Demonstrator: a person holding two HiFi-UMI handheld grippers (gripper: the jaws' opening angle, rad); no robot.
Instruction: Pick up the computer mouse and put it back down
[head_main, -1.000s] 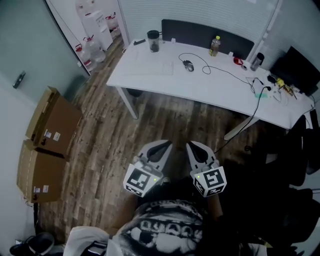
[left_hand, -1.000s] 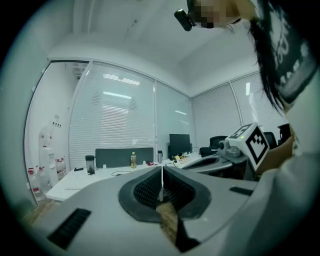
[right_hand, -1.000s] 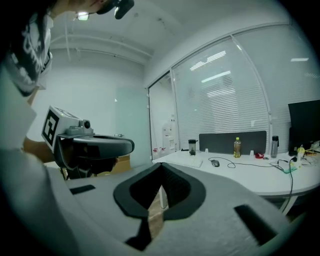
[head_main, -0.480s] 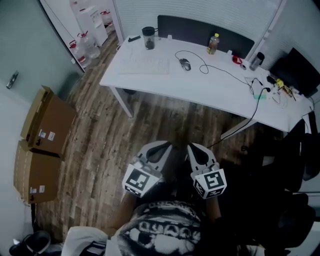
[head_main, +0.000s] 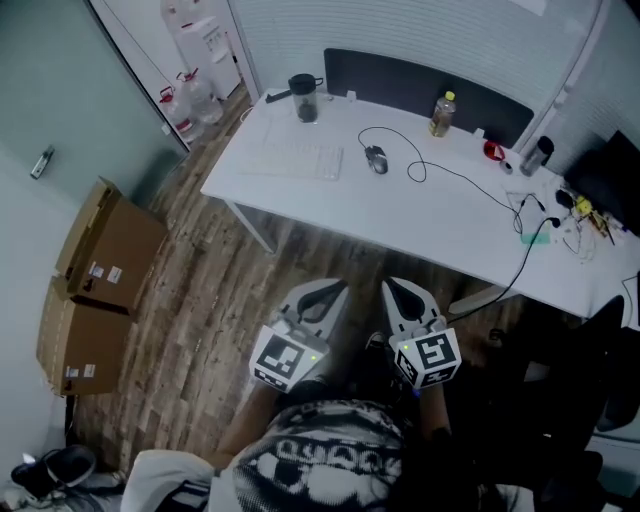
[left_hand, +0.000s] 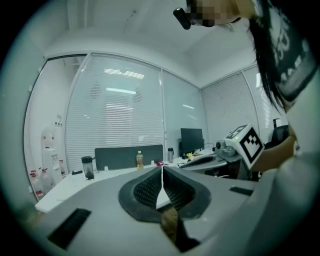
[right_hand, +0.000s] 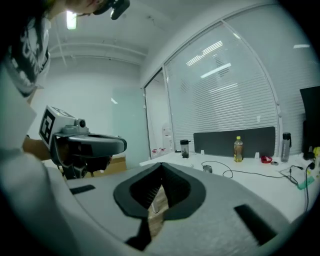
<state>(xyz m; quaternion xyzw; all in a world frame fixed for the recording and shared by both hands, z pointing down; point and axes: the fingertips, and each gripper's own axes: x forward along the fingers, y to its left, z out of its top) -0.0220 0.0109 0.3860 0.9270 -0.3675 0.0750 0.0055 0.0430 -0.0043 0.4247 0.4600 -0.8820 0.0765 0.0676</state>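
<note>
Head view: the computer mouse (head_main: 376, 159) lies far back on the desk (head_main: 440, 215), well inside its near edge. Open wooden floor (head_main: 215, 290) separates that edge from the left tool (head_main: 328, 290) and right tool (head_main: 394, 290).
Left gripper view: jaws pressed together, empty.
Right gripper view: jaws likewise together, empty.

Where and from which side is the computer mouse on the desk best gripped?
Probably pinch the computer mouse across its two long flanks, coming from above on the near side: its cable leaves the far end, and the keyboard lies apart to its left.
</note>
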